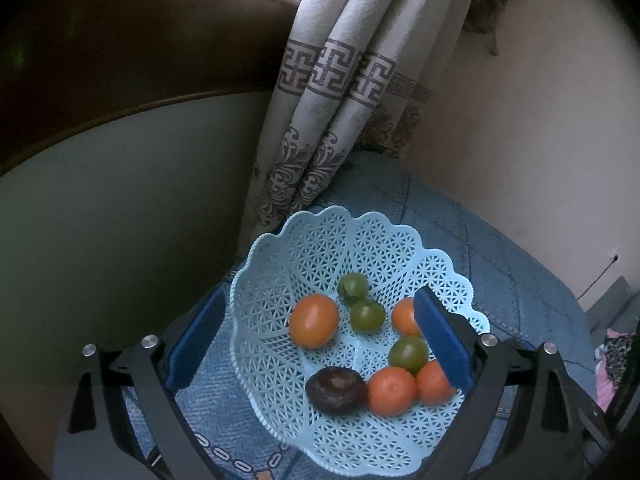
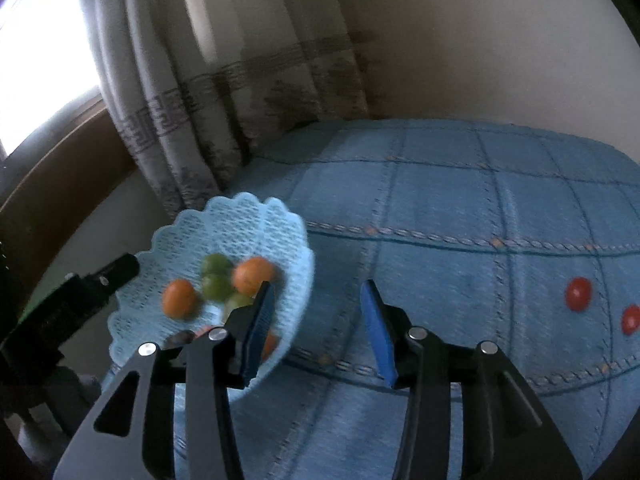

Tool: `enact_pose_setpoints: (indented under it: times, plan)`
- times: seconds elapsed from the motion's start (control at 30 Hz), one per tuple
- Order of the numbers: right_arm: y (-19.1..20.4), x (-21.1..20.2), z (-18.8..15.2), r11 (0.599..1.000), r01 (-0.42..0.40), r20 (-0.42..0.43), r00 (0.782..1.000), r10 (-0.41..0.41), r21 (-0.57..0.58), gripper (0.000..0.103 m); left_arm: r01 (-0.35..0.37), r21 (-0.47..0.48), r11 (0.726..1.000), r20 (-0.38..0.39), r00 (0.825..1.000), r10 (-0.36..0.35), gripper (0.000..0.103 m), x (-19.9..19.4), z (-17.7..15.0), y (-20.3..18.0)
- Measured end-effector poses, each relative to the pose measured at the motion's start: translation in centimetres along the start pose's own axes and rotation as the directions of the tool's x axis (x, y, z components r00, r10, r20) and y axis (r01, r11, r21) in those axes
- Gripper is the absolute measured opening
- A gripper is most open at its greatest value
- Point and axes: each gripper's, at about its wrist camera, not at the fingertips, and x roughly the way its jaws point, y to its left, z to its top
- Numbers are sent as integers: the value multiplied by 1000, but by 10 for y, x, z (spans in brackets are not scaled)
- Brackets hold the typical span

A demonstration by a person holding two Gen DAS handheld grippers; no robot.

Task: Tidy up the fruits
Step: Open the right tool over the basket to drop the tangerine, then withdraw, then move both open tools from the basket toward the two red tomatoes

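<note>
- Two small red fruits lie loose on the blue quilted bed cover, far off to the right side of the right tool; the second one sits just beside the first, nearer the picture's edge.
- Everything else is already in the pale blue lattice basket: four orange fruits, one of them the big one at the left, three green ones, and one dark brown one.
- Right tool stands wide, with nothing between its blue pads; its left pad overlaps the basket rim in the picture, and whether it touches I cannot tell.
- Left tool is also spread wide and empty, straddling the basket, one pad outside the left rim and one over the right side.
- My judgement: the right hand is nearer the red pair, so the coming reach swings rightward, away from the basket.
- Only the right wrist view shows the loose red fruits; the left wrist view alone gives a sharp count inside the basket, which the blurred right view does not.
</note>
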Motion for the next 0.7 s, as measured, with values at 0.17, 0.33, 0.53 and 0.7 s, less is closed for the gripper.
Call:
enact_pose_setpoints:
  times: [0.17,0.33,0.53,0.7]
  plan:
    - [-32,-16,-6,997,75,26,997,-76,26,53,-24,46,999,24,999,23,96,-2,-3,-9]
    - [-67,-39,-11,988,147,58,987,-150,56,56,-24,96,995,64,998,18,96,-17,-6,-22]
    - [-111,-63,-26,977,187,68,979,-195,102,58,-25,151,988,143,990,3,99,-44,-13,-42]
    - [-157,-82,-42,964,234,57,968,-243,129,58,-36,272,961,158,987,-8,100,-54,-29,-78]
